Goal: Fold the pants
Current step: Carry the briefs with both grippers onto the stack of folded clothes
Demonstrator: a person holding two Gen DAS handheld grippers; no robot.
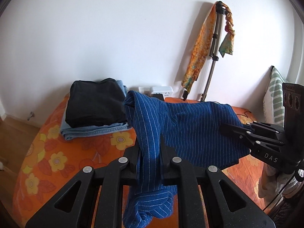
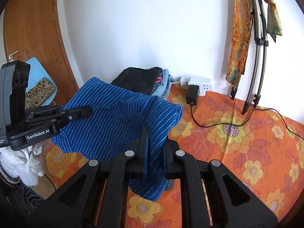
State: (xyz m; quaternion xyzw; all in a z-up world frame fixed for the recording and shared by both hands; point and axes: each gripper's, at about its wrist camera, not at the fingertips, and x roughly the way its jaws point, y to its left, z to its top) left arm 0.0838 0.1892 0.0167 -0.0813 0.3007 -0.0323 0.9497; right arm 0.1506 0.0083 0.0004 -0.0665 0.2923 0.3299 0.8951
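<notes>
Right now both claws are clamping the same blue pinstriped pants (image 1: 190, 125) and holding them up off the orange floral bedspread (image 1: 79, 146). The left gripper (image 1: 150, 152) is pinching a bunched fold between its fingers, with loose cloth spilling down beneath and behind its jaws. The right gripper (image 2: 154, 146) is doing likewise, its jaws closed on a gathered edge with a tail of fabric drooping under it toward the bedspread.

From the left claw, the pants are stretching forward and off to the right, sagging as a sheet toward the other claw, which is showing at the right edge with its fingers against the cloth. From the right claw, the sheet is running forward and to the left, toward the left claw seen at that side. So the long axis of the held span seems to be lying roughly from claw to claw, and neither hand is nearer: each is already gripping its own end.

A stack of folded clothes (image 1: 95, 108), black on top of denim, is sitting ahead and left of the left claw, on the bedspread near the wall. A tripod (image 1: 214, 43) draped with an orange scarf (image 1: 199, 47) is leaning beyond the right end of the span.

The coming move likely turns on lowering the span flat onto the bedspread below, keeping both ends level.
</notes>
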